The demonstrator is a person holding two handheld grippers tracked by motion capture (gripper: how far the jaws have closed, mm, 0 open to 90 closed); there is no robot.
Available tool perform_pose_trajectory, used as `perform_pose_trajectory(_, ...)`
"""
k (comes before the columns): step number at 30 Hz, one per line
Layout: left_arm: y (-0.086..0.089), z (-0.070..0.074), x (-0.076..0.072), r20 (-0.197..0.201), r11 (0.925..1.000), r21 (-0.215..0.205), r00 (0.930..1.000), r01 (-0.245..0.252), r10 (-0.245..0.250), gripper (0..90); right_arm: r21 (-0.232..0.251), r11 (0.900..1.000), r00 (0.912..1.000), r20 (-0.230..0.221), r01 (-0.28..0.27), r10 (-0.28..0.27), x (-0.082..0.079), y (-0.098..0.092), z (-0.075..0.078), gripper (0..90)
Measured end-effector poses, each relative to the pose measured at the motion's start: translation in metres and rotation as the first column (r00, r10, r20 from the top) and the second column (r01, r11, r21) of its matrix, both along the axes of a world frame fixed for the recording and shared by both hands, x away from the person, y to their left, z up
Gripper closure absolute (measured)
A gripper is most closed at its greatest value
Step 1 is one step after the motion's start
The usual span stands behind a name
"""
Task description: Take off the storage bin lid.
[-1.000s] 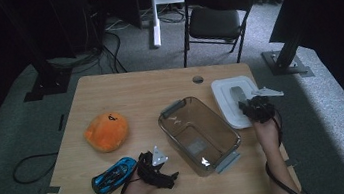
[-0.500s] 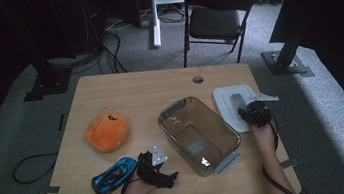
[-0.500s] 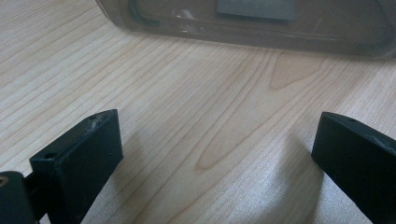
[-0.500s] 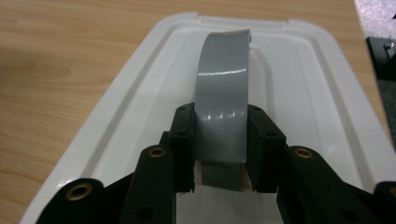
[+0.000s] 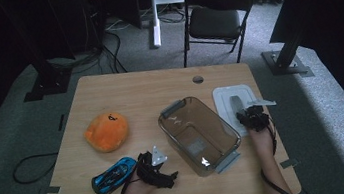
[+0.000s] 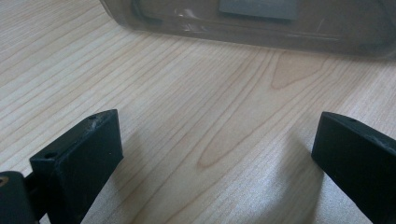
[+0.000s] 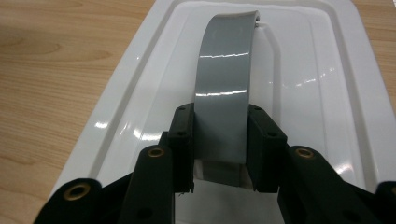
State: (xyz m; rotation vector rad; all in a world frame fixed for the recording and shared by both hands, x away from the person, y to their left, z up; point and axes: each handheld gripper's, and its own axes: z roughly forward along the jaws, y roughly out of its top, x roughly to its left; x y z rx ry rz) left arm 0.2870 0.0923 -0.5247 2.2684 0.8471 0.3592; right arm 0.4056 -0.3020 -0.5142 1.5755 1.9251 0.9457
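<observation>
The high view looks forward and down from above the near edge over the whole tabletop (image 5: 124,90). The left gripper view sits low, close to the wood, facing the clear container (image 6: 261,23). The right gripper view looks closely down on the white lid (image 7: 317,84) and its grey handle (image 7: 224,88); both also appear in the high view.

The clear container (image 6: 261,21) is cut off by the left gripper view's top edge.

left gripper (image 5: 154,169) jaws wide, right gripper (image 7: 219,149) clamped
</observation>
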Motion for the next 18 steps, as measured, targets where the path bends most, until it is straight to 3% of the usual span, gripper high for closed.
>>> perform_pose_trajectory(3, 0.0, 0.0, 0.0, 0.0, 1.0, 0.0, 1.0, 0.0, 0.0, 2.4, 0.012, 1.0, 0.9998, 0.003, -0.019, 0.019, -0.001, 0.0, 0.005, 39.7)
perform_pose_trajectory(5, 0.0, 0.0, 0.0, 0.0, 1.0, 0.0, 1.0, 0.0, 0.0, 2.4, -0.003, 1.0, 0.9992, 0.033, -0.021, 0.021, -0.005, 0.001, 0.009, 31.2)
perform_pose_trajectory(6, 0.0, 0.0, 0.0, 0.0, 1.0, 0.0, 1.0, 0.0, 0.0, 2.4, -0.003, 1.0, 0.9992, 0.033, -0.021, 0.021, -0.005, 0.001, 0.009, 31.2)
perform_pose_trajectory(7, 0.0, 0.0, 0.0, 0.001, 1.0, 0.0, 1.0, -0.005, 0.005, 2.4, 0.0, 0.999, 0.9982, 0.043, -0.042, 0.042, -0.008, 0.001, 0.012, 18.2)
perform_pose_trajectory(11, -0.001, 0.001, 0.001, -0.002, 0.9996, 0.002, 0.9996, -0.028, 0.028, 3.2, 0.017, 0.997, 0.9961, 0.045, -0.076, 0.075, -0.011, 0.0, 0.015, 13.3)
perform_pose_trajectory(12, -0.002, 0.003, 0.002, -0.006, 0.9984, 0.018, 0.9985, -0.054, 0.054, 3.2, 0.016, 0.996, 0.9947, 0.057, -0.087, 0.086, -0.012, -0.001, 0.016, 13.7)
perform_pose_trajectory(13, -0.001, 0.005, 0.002, -0.005, 0.998, 0.014, 0.9981, -0.061, 0.061, 3.8, 0.03, 0.995, 0.9921, 0.081, -0.099, 0.096, -0.015, -0.002, 0.018, 13.7)
perform_pose_trajectory(18, -0.003, 0.017, 0.005, -0.001, 0.9962, -0.009, 0.9962, -0.087, 0.087, 4.0, 0.045, 0.992, 0.9878, 0.108, -0.118, 0.112, -0.02, -0.007, 0.02, 13.7)
